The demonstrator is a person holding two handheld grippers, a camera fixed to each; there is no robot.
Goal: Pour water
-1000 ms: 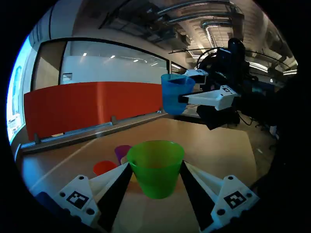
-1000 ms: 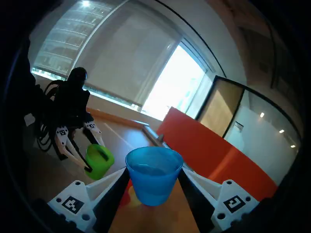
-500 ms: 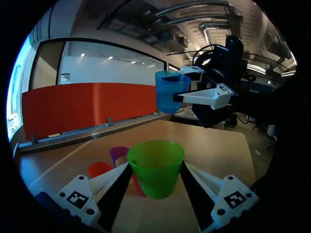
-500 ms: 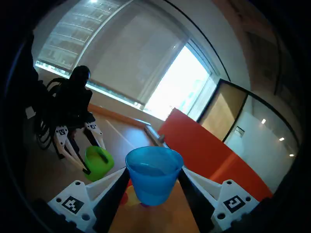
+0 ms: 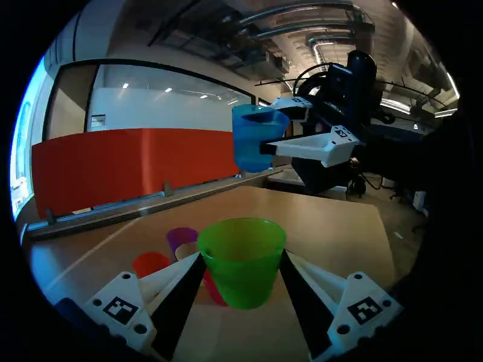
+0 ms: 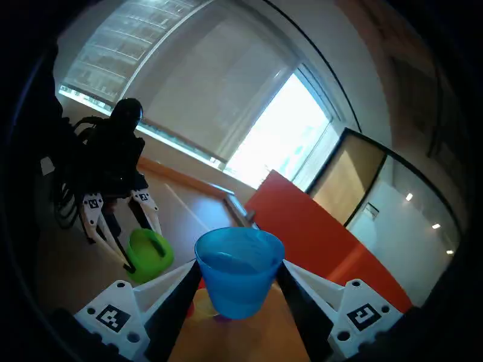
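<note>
My left gripper (image 5: 241,279) is shut on a green cup (image 5: 241,259), held upright just above the wooden table (image 5: 338,223). Up and to the right in the left gripper view, the right gripper (image 5: 261,140) holds a blue cup (image 5: 255,140) in the air, tilted a little. In the right gripper view, my right gripper (image 6: 239,283) is shut on that blue cup (image 6: 238,279), which has water in it. Lower left there, the left gripper (image 6: 134,250) carries the green cup (image 6: 147,253) below the blue one.
Small cups stand on the table behind the green one: an orange cup (image 5: 150,263), a purple cup (image 5: 181,237) and a dark red cup (image 5: 212,288). An orange-red partition (image 5: 121,163) runs along the table's far edge. A bright window (image 6: 271,133) lies beyond.
The right gripper has carried the blue cup a bit higher and to the left, toward the green cup's side. The green cup stays gripped in place.
</note>
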